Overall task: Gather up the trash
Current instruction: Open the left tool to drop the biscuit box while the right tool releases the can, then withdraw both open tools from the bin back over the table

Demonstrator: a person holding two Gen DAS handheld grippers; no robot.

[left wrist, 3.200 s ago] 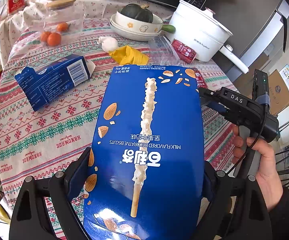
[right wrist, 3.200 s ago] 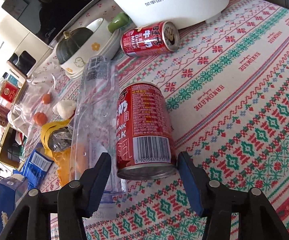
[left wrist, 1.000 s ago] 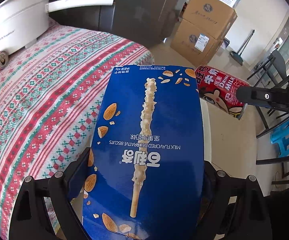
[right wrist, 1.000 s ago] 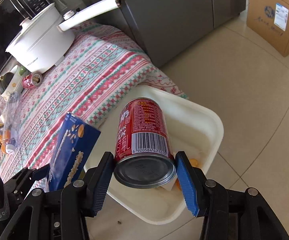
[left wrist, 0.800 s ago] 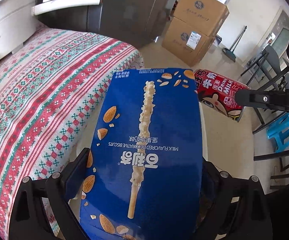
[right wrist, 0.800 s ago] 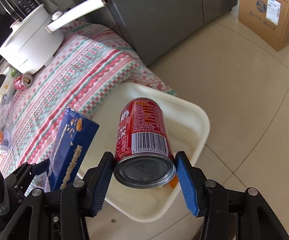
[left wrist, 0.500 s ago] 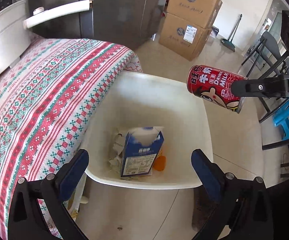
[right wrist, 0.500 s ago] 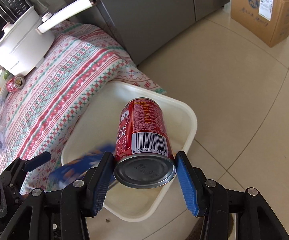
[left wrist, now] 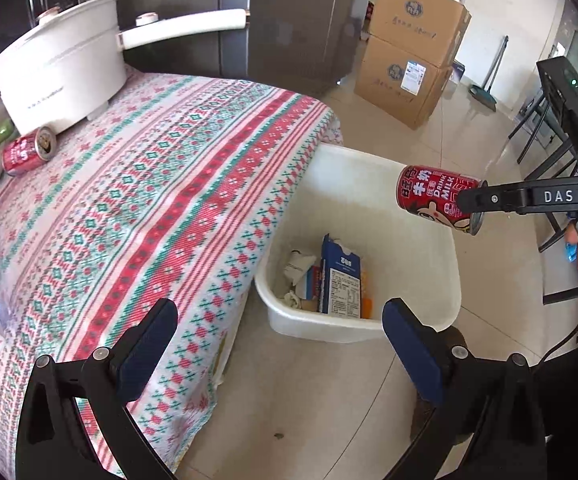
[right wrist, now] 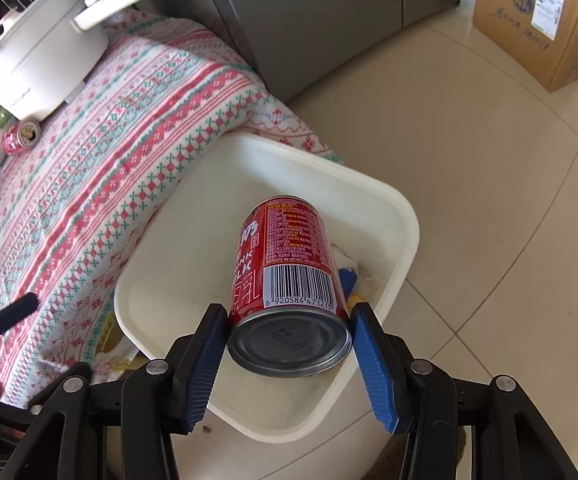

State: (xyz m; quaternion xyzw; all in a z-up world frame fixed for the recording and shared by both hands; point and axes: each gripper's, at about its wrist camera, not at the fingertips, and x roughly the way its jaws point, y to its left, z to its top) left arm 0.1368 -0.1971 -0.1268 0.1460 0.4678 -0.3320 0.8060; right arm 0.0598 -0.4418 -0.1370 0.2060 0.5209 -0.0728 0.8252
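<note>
Left gripper gapes wide, empty; its jaws just opened, the blue box lying in the white bin. Right gripper clamps the red milk can over that bin. Risk: a release near the rim could bounce the can onto the floor; another can waits on the table.

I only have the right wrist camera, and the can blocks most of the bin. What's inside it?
Observer: A blue box stands on end in the bin, beside crumpled paper.
Operator: Is the left gripper carrying anything?
Observer: No. The left gripper is open. Its jaws have just been opening, with nothing between them.
Operator: Is my can high enough to clear the rim?
Observer: Yes. From the left wrist view, the can in the right gripper hangs well above the bin's right side and touches nothing.
</note>
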